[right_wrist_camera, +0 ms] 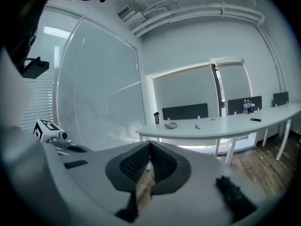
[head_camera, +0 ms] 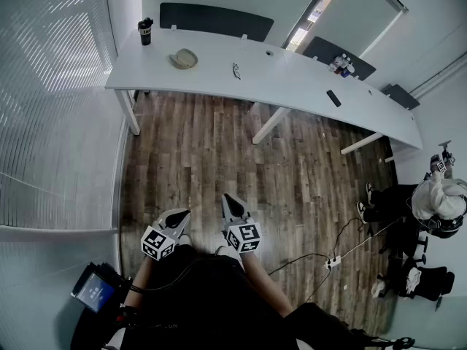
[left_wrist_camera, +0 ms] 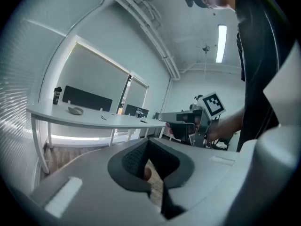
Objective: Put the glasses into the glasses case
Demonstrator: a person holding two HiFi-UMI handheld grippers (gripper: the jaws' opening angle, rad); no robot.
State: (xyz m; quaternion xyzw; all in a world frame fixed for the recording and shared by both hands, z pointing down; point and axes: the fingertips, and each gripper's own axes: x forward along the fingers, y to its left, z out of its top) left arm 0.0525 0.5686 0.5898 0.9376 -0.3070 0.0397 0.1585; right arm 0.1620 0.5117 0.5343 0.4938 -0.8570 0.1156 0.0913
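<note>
Far off on the long white table (head_camera: 292, 79) lies the glasses case (head_camera: 184, 58), a rounded tan-grey shell, with the dark-framed glasses (head_camera: 236, 70) a little to its right. Both also show small in the left gripper view, case (left_wrist_camera: 75, 110) and glasses (left_wrist_camera: 103, 117), and in the right gripper view, case (right_wrist_camera: 170, 125) and glasses (right_wrist_camera: 197, 126). My left gripper (head_camera: 177, 219) and right gripper (head_camera: 232, 206) hover close to my body over the wooden floor, well short of the table. Both have their jaws together and hold nothing.
A black cup (head_camera: 145, 30) stands at the table's left end; a black phone (head_camera: 333, 98) and bottles (head_camera: 341, 64) lie further right. Table legs (head_camera: 270, 125) reach the floor. A seated person (head_camera: 438, 203) and a power strip (head_camera: 333, 262) are at the right. Glass wall at left.
</note>
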